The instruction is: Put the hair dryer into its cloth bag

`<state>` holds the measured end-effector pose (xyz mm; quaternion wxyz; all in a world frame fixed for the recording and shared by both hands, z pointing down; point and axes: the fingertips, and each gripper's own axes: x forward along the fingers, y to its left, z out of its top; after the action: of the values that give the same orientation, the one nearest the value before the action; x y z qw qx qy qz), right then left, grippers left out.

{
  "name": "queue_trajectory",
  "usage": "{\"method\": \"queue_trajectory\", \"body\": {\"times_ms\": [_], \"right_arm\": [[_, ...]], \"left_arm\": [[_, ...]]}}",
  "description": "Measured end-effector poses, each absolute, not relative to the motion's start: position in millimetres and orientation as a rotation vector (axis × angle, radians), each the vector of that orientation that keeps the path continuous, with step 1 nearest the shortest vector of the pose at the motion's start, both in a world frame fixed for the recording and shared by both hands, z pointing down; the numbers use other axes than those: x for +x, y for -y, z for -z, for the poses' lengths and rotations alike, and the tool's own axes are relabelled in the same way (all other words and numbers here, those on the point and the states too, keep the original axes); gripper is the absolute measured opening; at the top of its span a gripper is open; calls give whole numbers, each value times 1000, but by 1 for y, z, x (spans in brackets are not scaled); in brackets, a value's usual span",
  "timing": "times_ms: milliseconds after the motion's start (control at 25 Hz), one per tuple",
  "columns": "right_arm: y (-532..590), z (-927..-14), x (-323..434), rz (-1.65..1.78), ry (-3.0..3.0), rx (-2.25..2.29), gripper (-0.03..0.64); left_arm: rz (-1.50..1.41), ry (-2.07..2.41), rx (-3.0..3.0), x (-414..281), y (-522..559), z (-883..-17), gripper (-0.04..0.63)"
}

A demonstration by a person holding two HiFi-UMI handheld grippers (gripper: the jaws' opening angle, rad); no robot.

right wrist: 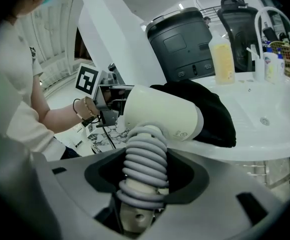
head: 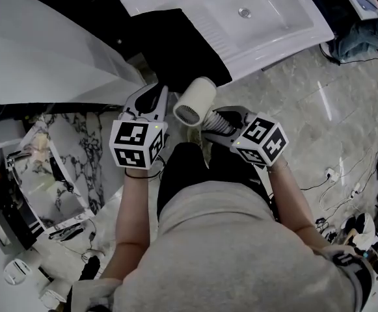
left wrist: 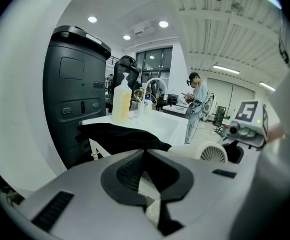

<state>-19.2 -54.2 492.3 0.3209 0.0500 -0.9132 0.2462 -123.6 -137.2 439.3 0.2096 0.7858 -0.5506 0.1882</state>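
The cream hair dryer hangs in front of me over the floor, its barrel pointing at the counter. My right gripper is shut on its handle, which has grey cord wound round it. In the right gripper view the dryer's body sits just before the black cloth bag. The bag lies crumpled on the sink counter's near edge. My left gripper is just left of the dryer, short of the bag. Its jaws are shut, with nothing clearly between them.
A white sink basin fills the counter beyond the bag, with a faucet and a yellow bottle behind. A black bin stands at the left. A person stands far off. Cables trail on the marble floor.
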Motion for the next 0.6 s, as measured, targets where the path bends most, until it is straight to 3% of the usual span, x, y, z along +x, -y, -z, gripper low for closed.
{"method": "queue_trajectory", "body": {"times_ms": [600], "right_arm": [[50, -486, -46, -687, 2363, -70, 229]], "left_arm": [[-490, 1479, 2239, -137, 147, -425, 15]]}}
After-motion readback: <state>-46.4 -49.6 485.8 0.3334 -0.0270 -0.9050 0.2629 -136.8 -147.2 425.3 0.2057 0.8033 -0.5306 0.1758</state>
